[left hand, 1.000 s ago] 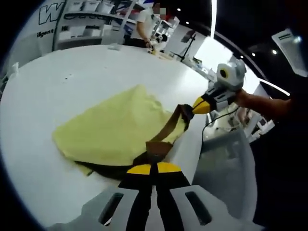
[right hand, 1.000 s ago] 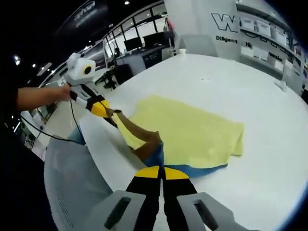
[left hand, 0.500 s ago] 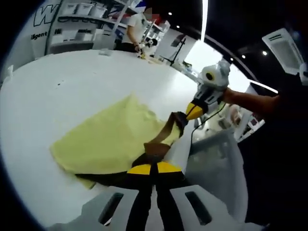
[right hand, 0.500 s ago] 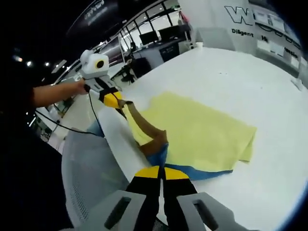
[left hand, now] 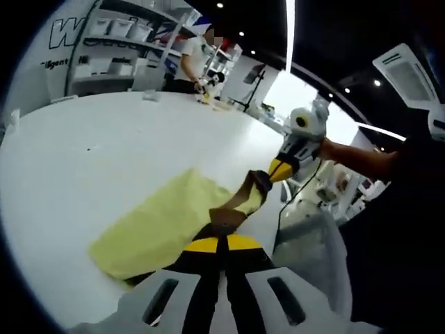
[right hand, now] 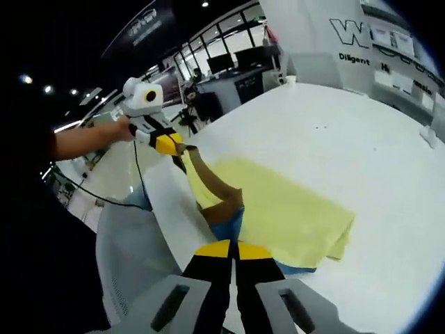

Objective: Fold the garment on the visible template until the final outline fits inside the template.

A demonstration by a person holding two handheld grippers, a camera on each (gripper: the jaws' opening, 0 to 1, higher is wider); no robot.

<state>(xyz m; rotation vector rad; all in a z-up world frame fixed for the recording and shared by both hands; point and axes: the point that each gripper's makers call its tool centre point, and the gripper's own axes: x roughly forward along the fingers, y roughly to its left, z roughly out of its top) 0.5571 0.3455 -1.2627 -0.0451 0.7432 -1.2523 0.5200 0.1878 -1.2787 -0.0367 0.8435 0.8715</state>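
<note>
The yellow garment [left hand: 163, 226] lies on the white table [left hand: 104, 146], spread from the near edge toward the middle, with a brown band [left hand: 240, 202] running along the edge that is lifted off the surface. In the right gripper view the same garment [right hand: 285, 209] shows a blue layer [right hand: 226, 226] under the yellow near the jaws, and a blue strip along the low edge; whether that is a lining or a separate sheet cannot be told. No template outline can be made out on the table.

Containers: shelving [left hand: 111, 62] at the back wall carries pale boxes; their contents are too small to read. A translucent pale bin or chair shell [left hand: 313, 257] stands just beside the table edge; what is in it is not discernible.

Left gripper [left hand: 221, 240]: jaws closed together on the brown-banded edge of the garment at the near table edge, cloth raised. In the right gripper view it [right hand: 179, 147] comes in from the left, held in a hand [right hand: 122, 129] with the forearm reaching out level, a black cable hanging below.

Right gripper [right hand: 233, 243]: jaws pressed closed on the garment edge where brown and blue meet. In the left gripper view it [left hand: 268, 174] enters from the right, tilted downward, pinching the far end of the lifted band, held in a hand [left hand: 327, 147]. The band is stretched between the two grippers.

A person [left hand: 191, 56] stands at the far side of the table.
</note>
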